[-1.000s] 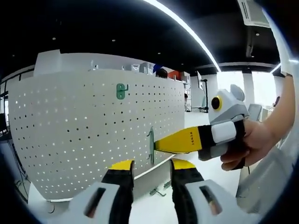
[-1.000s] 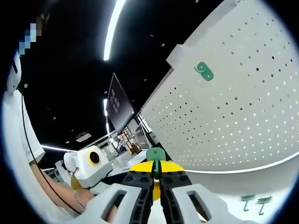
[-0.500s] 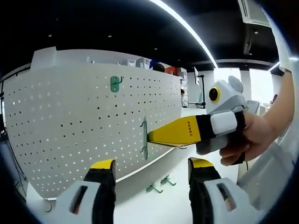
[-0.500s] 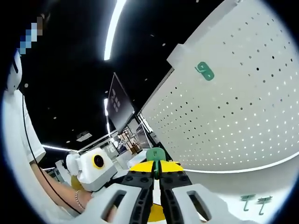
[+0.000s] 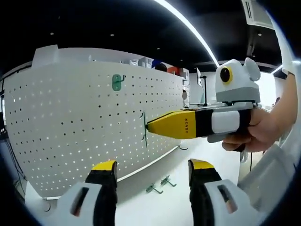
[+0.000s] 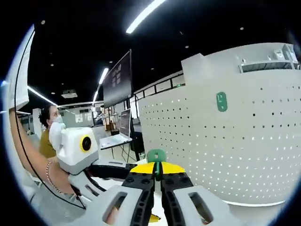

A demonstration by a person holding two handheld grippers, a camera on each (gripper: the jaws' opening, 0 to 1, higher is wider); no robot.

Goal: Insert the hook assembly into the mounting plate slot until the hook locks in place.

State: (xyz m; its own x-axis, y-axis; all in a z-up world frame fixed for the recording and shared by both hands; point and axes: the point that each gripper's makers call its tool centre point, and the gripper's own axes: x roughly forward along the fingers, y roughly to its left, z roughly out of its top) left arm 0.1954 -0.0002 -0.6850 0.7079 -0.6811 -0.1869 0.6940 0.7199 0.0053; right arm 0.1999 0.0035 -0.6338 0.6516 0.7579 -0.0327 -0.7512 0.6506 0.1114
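Two yellow-tipped jaws of the left gripper [image 5: 153,172] rise from the bottom of the left gripper view, spread well apart with nothing between them. Ahead stands the white perforated mounting plate [image 5: 70,127], upright on a white table [image 5: 155,207]. The right gripper [image 5: 149,127] reaches in from the right, held by a person's hand [image 5: 261,134]; its yellow jaws are pinched on a thin green hook assembly [image 5: 144,128], seen edge-on, right at the plate's face. Whether it touches the plate cannot be told. Another green hook [image 5: 117,83] already hangs high on the plate, and two loose green hooks [image 5: 159,185] lie on the table below.

Seen from the right gripper view, the right gripper's [image 6: 157,170] jaws are clenched on the hook assembly [image 6: 156,156], its rounded green top showing just above the tips. The mounting plate [image 6: 235,141] fills the right side, bearing the hung hook [image 6: 221,101]. The left gripper [image 6: 101,165] enters from the left.
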